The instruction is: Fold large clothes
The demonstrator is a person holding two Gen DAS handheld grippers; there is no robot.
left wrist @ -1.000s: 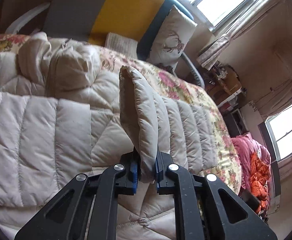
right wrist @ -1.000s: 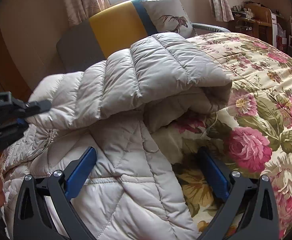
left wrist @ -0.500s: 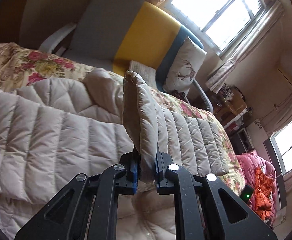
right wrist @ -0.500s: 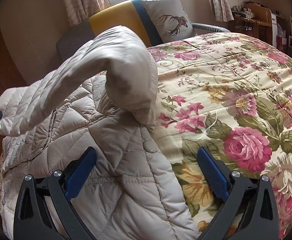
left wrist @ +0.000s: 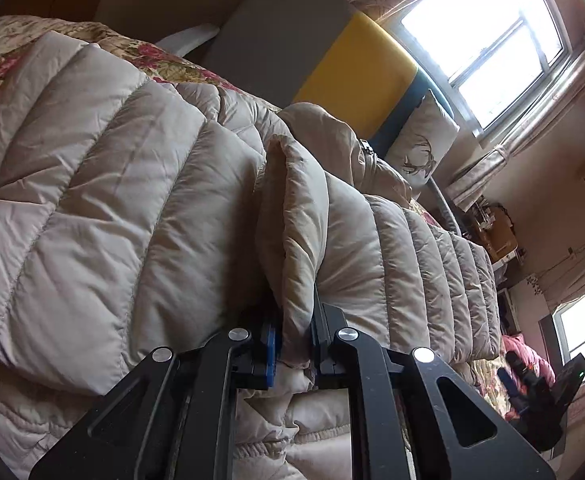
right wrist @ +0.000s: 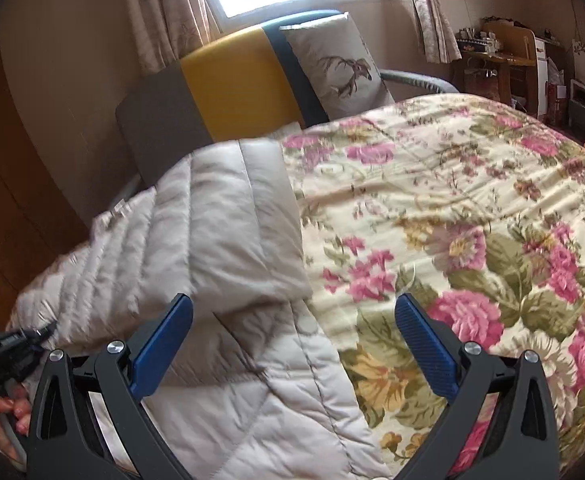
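- The puffer coat [left wrist: 104, 184], a large beige quilted garment, lies on the bed [right wrist: 472, 208] over its floral bedspread, along the bed's left side as the right wrist view shows it.
- The left tool [left wrist: 295, 354] is clamped narrow on a padded edge of the coat, most likely a sleeve end or hem; the fabric stands up between the blue pads and runs away from the camera as a ridge.
- In the right wrist view that held part lies across the body of the coat, so one section looks folded inward over the rest. I judge the first fold to be close to laid down but not released.
- The right tool [right wrist: 292, 344] stands wide open with nothing between its pads [right wrist: 424, 344]. It hovers above the near edge of the coat where it meets the bedspread, and grips nothing.
- The left tool also shows at the far left of the right wrist view, with a hand [right wrist: 2, 412] on its handle beside the coat.
- Done, as far as can be seen: the coat is spread on the bed and one side is brought over.
- Left, in my judgement: letting go of that folded part, smoothing it, bringing in the other side, then folding the length into a compact bundle.
- The puffy filling will probably spring back, so each fold may need pressing flat.
- Whether the coat's far sleeve is tucked already is hidden from both cameras.
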